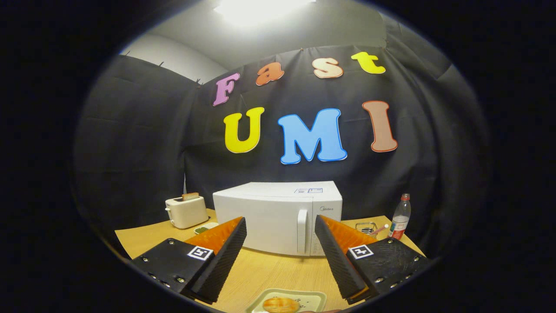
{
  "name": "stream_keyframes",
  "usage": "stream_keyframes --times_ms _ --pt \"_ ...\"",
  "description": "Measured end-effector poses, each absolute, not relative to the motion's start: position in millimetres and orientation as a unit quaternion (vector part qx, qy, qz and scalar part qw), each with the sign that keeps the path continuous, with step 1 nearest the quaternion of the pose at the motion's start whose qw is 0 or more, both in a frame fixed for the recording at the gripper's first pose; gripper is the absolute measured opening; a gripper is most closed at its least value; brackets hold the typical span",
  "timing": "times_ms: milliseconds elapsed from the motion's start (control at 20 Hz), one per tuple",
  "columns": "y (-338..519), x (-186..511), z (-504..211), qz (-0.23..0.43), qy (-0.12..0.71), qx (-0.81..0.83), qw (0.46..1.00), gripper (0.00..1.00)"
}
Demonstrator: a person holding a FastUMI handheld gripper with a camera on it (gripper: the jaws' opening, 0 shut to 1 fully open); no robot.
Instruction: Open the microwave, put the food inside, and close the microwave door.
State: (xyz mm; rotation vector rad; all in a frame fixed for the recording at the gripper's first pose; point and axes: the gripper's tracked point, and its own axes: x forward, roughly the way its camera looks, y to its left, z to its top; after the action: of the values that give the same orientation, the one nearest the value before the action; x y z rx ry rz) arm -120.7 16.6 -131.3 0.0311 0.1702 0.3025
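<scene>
toaster [186, 212] sitting far left on the wooden table [269, 271], boxy, rounded, cream, bread slice [190, 196] sticking up from the slot. small dish [205, 228] with something green lying just beside it. i'm holding my gripper [280, 248] above the table, fingers spread wide, ribbed inner faces gripping nothing. microwave [278, 215] standing beyond them, glossy white box, door shut, vertical handle [302, 231] showing between the fingers. pale rounded-square plate [310, 298] lying between the fingers close to me, carrying the food [280, 304], a round golden bun. wire rack [366, 226] right of the microwave, then a clear plastic bottle [400, 216] standing upright.
</scene>
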Motion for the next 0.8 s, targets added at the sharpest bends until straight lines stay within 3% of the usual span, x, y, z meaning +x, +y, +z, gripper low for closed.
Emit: stream_keyframes --times_ms 800 --pt "2.0 -190.4 -304.8 0.196 0.248 -0.062 0.947 0.98"
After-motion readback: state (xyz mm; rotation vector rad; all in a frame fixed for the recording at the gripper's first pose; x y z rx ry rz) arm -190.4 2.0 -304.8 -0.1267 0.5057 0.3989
